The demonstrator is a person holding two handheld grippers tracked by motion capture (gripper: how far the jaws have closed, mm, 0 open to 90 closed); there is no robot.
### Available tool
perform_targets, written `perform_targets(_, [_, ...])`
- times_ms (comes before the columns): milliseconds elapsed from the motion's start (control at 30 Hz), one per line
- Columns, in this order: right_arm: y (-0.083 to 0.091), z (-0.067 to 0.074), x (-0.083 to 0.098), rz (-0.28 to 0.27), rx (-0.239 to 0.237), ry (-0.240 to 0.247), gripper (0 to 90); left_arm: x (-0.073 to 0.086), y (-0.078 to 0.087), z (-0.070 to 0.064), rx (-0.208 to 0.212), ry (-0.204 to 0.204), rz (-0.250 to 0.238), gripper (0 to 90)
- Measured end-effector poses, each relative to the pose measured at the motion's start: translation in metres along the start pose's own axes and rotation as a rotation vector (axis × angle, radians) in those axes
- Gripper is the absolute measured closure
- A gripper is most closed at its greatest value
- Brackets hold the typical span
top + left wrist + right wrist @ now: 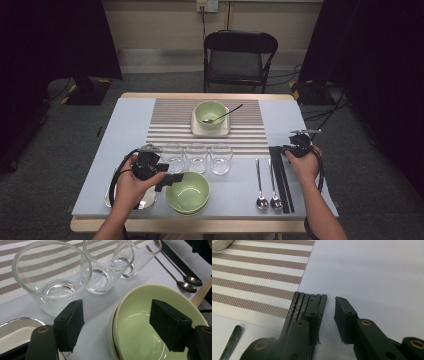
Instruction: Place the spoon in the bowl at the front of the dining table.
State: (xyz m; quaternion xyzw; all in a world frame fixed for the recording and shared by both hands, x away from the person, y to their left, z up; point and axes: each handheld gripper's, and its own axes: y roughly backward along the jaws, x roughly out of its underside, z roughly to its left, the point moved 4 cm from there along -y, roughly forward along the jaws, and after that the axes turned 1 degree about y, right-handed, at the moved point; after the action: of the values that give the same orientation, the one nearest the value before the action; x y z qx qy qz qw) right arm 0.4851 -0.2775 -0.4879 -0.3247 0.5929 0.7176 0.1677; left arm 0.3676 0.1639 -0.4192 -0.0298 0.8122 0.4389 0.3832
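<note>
Straddling the near green bowl's (150, 322) rim at the bench's (235, 195) six o'clock, the left hand-held gripper (117, 325) gaped wide to clamp it, while the right hand-held gripper (327, 322), jaws narrowed but not pressing, stood over the black chopsticks (308, 302) at four o'clock.

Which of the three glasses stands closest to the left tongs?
The leftmost glass, next to the left tongs; the middle glass and right glass stand farther away.

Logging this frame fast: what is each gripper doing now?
Left gripper: open, straddling the green bowl rim.
Right gripper: open, one jaw upon the black chopsticks.
</note>
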Motion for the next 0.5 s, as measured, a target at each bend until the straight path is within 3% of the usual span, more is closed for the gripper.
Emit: perform_targets(500, [-0.0018, 0.0010, 0.0016, 0.038, 0.002, -0.007, 79.3, 0.0000, 0.0002, 0.0011, -0.004, -0.005, 0.003, 27.5])
